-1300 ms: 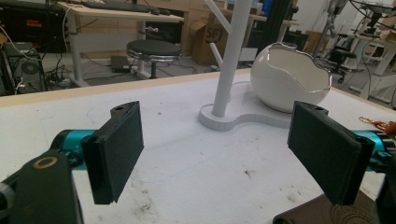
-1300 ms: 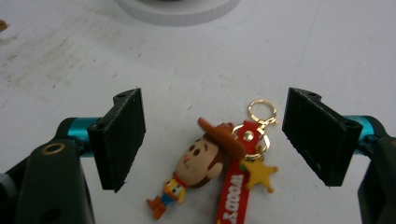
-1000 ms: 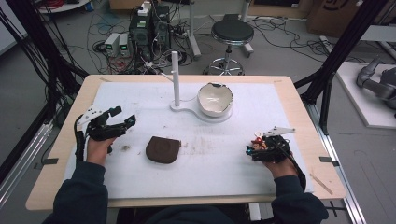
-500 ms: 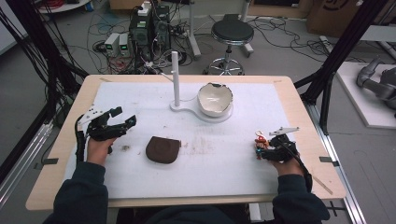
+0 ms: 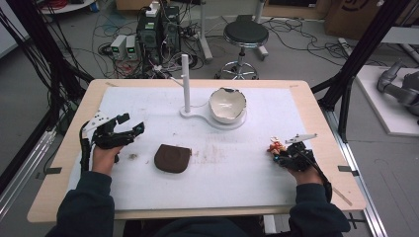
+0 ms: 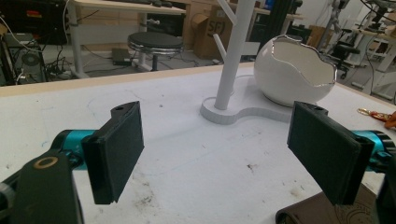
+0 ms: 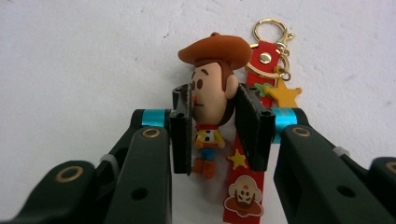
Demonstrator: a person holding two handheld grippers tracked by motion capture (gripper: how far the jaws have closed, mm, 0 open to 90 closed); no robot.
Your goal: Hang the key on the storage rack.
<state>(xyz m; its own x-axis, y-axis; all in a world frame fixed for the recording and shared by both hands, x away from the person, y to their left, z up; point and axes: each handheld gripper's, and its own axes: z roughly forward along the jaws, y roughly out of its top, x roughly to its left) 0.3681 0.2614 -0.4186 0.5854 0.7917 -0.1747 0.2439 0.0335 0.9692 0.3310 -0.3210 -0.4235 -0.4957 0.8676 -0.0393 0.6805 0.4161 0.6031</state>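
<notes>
Right tongs (image 7: pixel 214 116) have just been closing and now pinch the head of the cowboy keychain (image 7: pixel 212 93), which lies flat on the white tabletop (image 5: pixel 237 177) near its right edge. Left tongs (image 6: pixel 217 149) hang wide open, holding nothing, with the brown pouch (image 5: pixel 172 158) just beside them.

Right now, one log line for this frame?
right tongs: just closed on cowboy keychain | left tongs: open, empty | wallet: untouched | keychain on table

A cowboy figure keychain (image 7: pixel 210 105) with a brown hat, red strap and gold clasp lies flat on the white surface (image 7: pixel 84 56), near its right edge, head clamped between jaws.
</notes>
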